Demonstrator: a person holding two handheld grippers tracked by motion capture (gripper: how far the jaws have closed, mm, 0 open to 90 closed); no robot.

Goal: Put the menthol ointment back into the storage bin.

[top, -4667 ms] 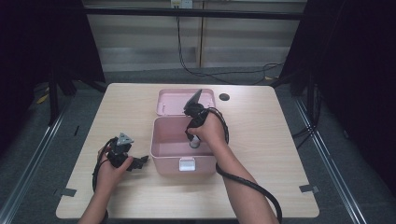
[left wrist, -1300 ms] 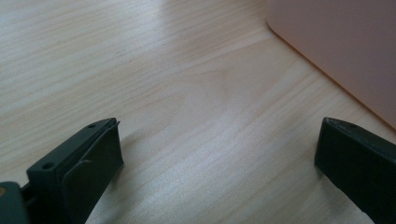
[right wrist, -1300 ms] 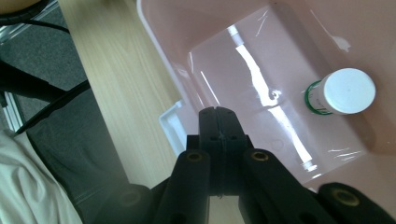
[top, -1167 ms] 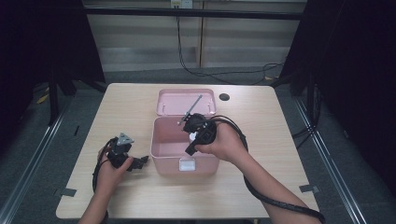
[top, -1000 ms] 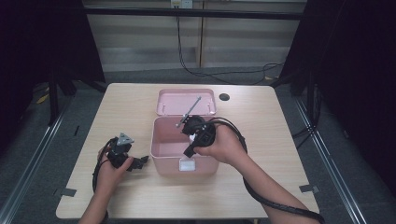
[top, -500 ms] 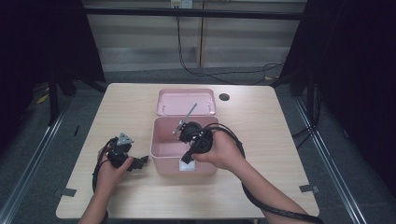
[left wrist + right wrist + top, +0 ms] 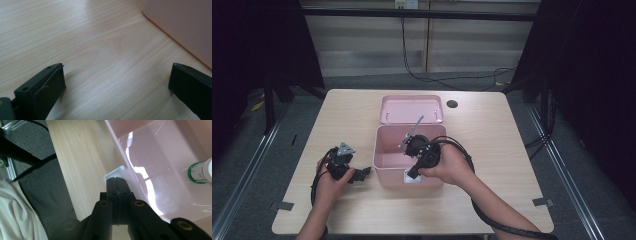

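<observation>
Over pink box (image 7: 384, 167) front rim: right gripper (image 7: 116, 181) pressed together (perhaps touching latch (image 7: 113, 173)); left gripper (image 7: 117, 82) spread.

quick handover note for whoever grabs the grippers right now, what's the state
Left gripper: open, resting on the table left of the pink box, holding nothing.
Right gripper: jaws shut with nothing between them, tips at the white latch on the box's front wall.
Things: the box is open, its lid lying flat on the table behind it. A white container with a green band lies inside the box.
Done: container is in the box.
Left, as a guess: bring the lid over, close the box and fasten the latch.
</observation>
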